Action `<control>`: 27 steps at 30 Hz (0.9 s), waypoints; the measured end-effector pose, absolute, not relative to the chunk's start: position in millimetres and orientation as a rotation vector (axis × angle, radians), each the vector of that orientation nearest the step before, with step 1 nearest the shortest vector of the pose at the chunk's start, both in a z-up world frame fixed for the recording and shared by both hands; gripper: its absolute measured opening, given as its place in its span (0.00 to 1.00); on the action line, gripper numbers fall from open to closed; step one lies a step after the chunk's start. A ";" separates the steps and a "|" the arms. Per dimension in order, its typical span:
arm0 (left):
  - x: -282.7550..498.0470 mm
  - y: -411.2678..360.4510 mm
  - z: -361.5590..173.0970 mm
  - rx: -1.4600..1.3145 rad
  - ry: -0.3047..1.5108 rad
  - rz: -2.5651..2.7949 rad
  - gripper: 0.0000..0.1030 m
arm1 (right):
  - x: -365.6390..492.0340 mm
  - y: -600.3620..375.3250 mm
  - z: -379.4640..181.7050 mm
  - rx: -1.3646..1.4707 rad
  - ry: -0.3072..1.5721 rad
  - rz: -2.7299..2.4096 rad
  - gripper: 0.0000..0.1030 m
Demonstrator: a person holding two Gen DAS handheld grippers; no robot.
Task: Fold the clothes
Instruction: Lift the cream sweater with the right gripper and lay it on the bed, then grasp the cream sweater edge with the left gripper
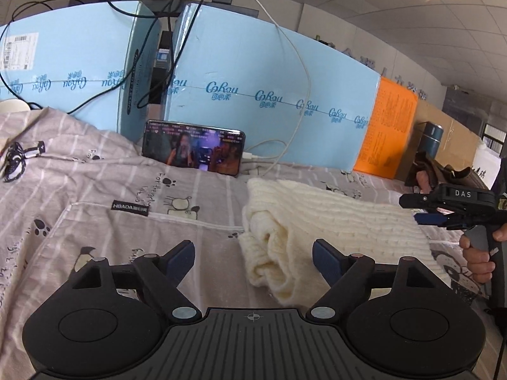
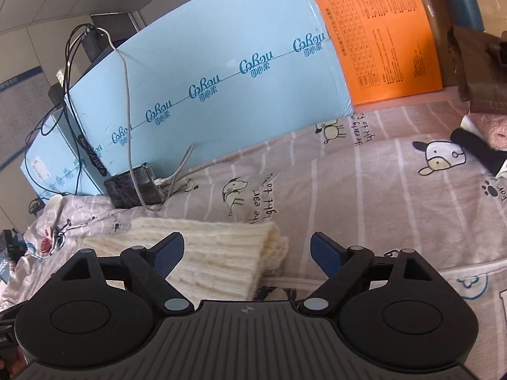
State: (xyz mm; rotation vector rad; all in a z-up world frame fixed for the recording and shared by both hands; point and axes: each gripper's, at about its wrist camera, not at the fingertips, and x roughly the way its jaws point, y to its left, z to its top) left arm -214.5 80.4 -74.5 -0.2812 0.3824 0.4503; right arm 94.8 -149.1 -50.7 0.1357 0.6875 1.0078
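Left claw spread, right claw spread, folded cream knit lying just ahead, untouched

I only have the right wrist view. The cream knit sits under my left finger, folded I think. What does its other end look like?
Observer: In the left wrist view the cream knit ends in a loose, rumpled bunch, not a flat edge.
Operator: Is the left hand-held gripper holding that bunch?
Observer: No. The left hand-held gripper is open and empty; the bunch lies ahead of its fingers, toward the right one.
Operator: And mine, seen from there?
Observer: The right hand-held gripper hovers at the knit's far side, a hand on its grip.
Operator: Is the phone's screen on?
Observer: Yes, the phone shows video, propped against the blue boxes.
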 end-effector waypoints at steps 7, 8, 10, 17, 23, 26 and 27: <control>-191.4 90.9 -51.6 -0.159 0.324 0.450 0.88 | 90.8 -147.3 -52.3 0.101 0.652 1.036 0.85; -186.6 94.1 -52.7 -0.156 0.334 0.452 0.88 | 88.7 -147.2 -51.7 0.095 0.640 1.032 0.85; -178.6 99.9 -58.3 -0.158 0.365 0.453 0.89 | 85.7 -147.1 -51.7 0.092 0.624 1.038 0.85; -175.4 114.5 -87.4 -0.177 0.477 0.474 0.94 | 72.8 -142.5 -52.8 0.032 0.571 1.078 0.85; -178.4 115.7 -91.2 -0.197 0.480 0.471 0.95 | 64.2 -133.0 -57.8 -0.043 0.558 1.119 0.85; -178.8 118.6 -91.6 -0.216 0.478 0.462 0.95 | 66.3 -127.3 -57.6 -0.054 0.518 1.143 0.86; -179.0 119.4 -91.8 -0.222 0.478 0.460 0.95 | 67.6 -123.9 -57.8 -0.065 0.501 1.149 0.90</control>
